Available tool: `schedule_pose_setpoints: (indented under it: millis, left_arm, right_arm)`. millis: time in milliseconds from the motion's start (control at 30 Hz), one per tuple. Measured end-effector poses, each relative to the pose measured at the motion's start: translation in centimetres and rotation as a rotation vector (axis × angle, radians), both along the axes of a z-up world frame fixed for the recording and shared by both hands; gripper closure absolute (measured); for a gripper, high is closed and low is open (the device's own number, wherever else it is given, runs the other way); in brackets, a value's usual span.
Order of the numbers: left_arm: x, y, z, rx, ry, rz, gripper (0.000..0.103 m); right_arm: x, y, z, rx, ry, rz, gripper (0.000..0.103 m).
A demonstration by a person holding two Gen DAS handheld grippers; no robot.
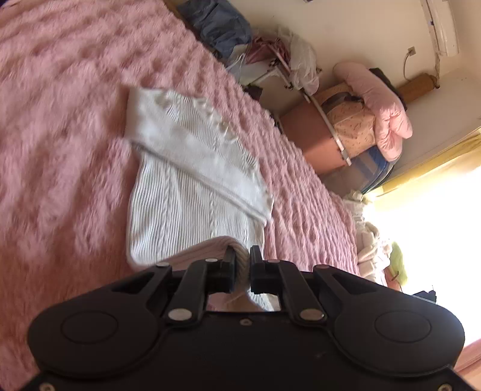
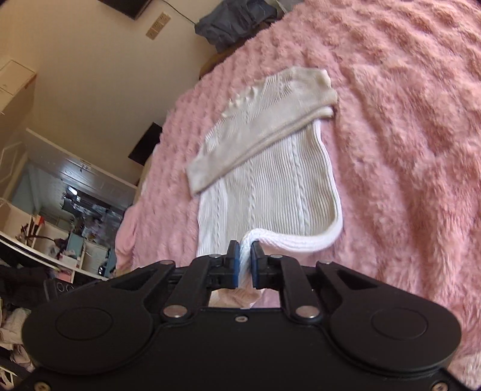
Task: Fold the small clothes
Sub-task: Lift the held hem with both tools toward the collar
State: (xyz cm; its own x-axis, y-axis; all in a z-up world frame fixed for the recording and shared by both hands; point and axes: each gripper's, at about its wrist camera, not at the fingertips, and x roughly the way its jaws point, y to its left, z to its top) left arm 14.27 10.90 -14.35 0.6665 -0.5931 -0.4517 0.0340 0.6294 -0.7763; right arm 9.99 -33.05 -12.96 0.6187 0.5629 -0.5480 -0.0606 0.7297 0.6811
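Note:
A small white cable-knit sweater (image 1: 192,192) lies on a fluffy pink blanket (image 1: 60,120), its sleeves folded across the chest. In the left wrist view my left gripper (image 1: 242,255) is shut on the sweater's near hem, which is lifted off the blanket and curls toward the camera. The right wrist view shows the same sweater (image 2: 270,180) on the blanket (image 2: 405,150). My right gripper (image 2: 246,249) is shut on another part of the ribbed hem, pinched between its blue pads (image 2: 234,264). The raised hem hides the cloth right under both grippers.
Blue-grey clothes (image 1: 222,27) lie heaped at the bed's far end. Beside the bed stand a folding rack (image 1: 300,78) and stacked pink bedding (image 1: 378,105). A bright window (image 1: 436,225) glares at right. Cluttered shelves (image 2: 60,240) show at the left of the right wrist view.

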Motion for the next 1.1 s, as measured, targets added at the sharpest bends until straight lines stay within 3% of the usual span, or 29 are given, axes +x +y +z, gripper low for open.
schedule_pose_setpoints:
  millis: [267, 467, 600, 800, 1100]
  left_arm:
    - [13.2, 3.6, 2.6, -0.016, -0.084, 0.081, 0.097]
    - [23.0, 5.3, 1.0, 0.021, -0.057, 0.102, 0.097]
    - [28.5, 5.8, -1.5, 0.051, -0.022, 0.101, 0.098]
    - [33.3, 6.3, -5.8, 0.058, 0.055, 0.108, 0.097]
    - [36.6, 6.4, -9.3, 0.100, 0.094, 0.107, 0.097]
  right_arm:
    - [12.4, -2.3, 2.7, 0.012, -0.125, -0.112, 0.094]
    - [21.6, -1.9, 1.7, -0.007, -0.126, -0.137, 0.094]
    - [26.9, -1.3, -0.4, -0.036, -0.094, -0.139, 0.094]
    - [32.0, -1.1, -3.6, -0.042, -0.022, -0.171, 0.095]
    - [35.0, -1.1, -6.6, -0.078, 0.032, -0.184, 0.095]
